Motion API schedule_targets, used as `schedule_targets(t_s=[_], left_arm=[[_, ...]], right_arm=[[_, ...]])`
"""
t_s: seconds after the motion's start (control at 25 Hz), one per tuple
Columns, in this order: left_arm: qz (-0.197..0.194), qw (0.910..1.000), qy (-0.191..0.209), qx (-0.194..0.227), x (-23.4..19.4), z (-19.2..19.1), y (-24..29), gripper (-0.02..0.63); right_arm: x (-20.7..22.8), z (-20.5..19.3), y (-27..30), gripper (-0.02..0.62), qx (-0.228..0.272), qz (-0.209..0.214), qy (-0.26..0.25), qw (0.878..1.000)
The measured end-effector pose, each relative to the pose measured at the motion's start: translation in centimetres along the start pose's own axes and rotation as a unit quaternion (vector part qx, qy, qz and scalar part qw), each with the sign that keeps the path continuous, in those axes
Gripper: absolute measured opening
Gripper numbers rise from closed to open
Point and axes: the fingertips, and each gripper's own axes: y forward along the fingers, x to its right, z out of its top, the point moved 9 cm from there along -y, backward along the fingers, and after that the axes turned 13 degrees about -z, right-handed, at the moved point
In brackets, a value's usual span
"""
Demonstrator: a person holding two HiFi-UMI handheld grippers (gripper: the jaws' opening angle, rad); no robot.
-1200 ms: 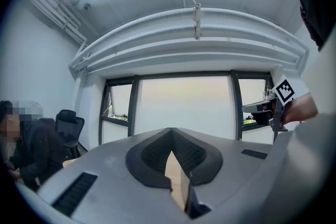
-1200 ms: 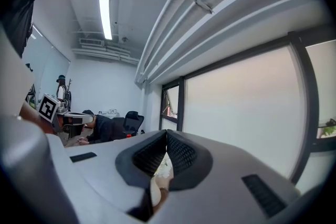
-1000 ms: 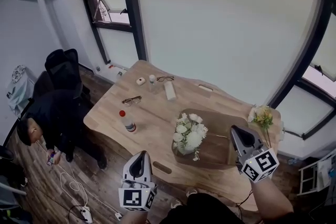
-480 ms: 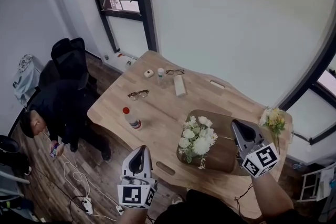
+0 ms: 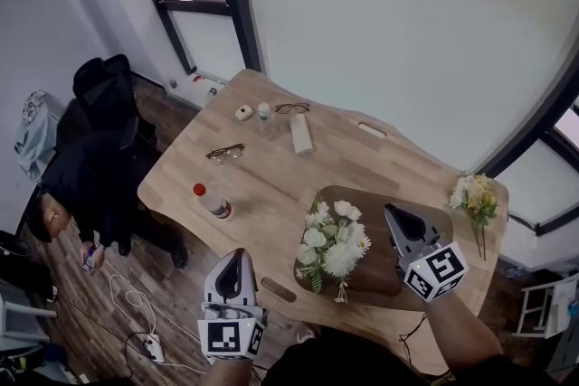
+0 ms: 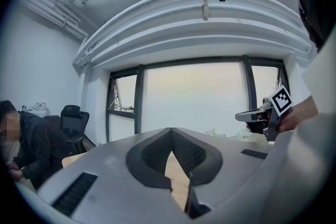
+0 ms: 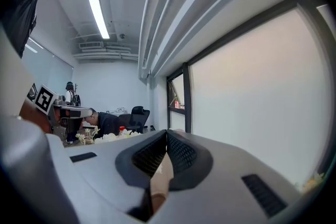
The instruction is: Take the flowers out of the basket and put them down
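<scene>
A bunch of white flowers (image 5: 330, 244) lies on the left part of the dark brown basket (image 5: 373, 271) on the wooden table (image 5: 262, 185). A second bunch, yellow and white (image 5: 475, 197), lies on the table at the far right. My right gripper (image 5: 392, 211) hovers over the basket's right side, just right of the white flowers, shut and holding nothing (image 7: 167, 132). Off the table's near edge, my left gripper (image 5: 233, 256) is left of the basket, jaws together and nothing in them (image 6: 170, 131). The white flowers (image 7: 105, 137) show low at the left of the right gripper view.
On the table's left half are a red-capped bottle (image 5: 211, 202), two pairs of glasses (image 5: 224, 153), a white bar-shaped object (image 5: 299, 134) and a small bottle (image 5: 263, 113). A person in dark clothes (image 5: 86, 194) sits at the left by an office chair (image 5: 104, 95). Cables and a power strip (image 5: 149, 346) lie on the floor.
Both grippers have sunk a little and shifted across the table edge; the right one now sits lower over the basket, closer to the white flowers. Jaws stay shut; the flowers have not moved.
</scene>
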Motion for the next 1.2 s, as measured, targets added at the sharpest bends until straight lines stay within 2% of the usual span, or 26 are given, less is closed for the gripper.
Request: schedule_targets(t_s=[0.28, 0.64, 0.92, 1.04, 1.2], left_arm=[[0.003, 0.9999, -0.002, -0.017, 0.0, -0.9, 0.8, 0.002], [0.01, 0.9996, -0.005, -0.027, -0.5, -1.5, 0.6, 0.002], [0.023, 0.9994, -0.006, -0.027, -1.0, -1.6, -0.1, 0.002], [0.031, 0.9991, -0.006, -0.027, -1.4, -1.7, -0.5, 0.002], [0.038, 0.9988, -0.008, -0.029, -1.6, -1.8, -1.0, 0.002]], right_arm=[[0.2, -3.3, 1.5, 0.022, -0.023, 0.008, -0.004, 1.0], [-0.5, -8.6, 3.1, 0.021, -0.106, 0.034, 0.002, 0.994], [-0.7, -11.1, 3.8, 0.022, -0.148, 0.046, -0.01, 0.988], [-1.3, -12.2, 4.2, 0.023, -0.164, 0.073, -0.025, 0.983], [-2.7, -14.5, 4.5, 0.023, -0.191, 0.16, -0.028, 0.968]])
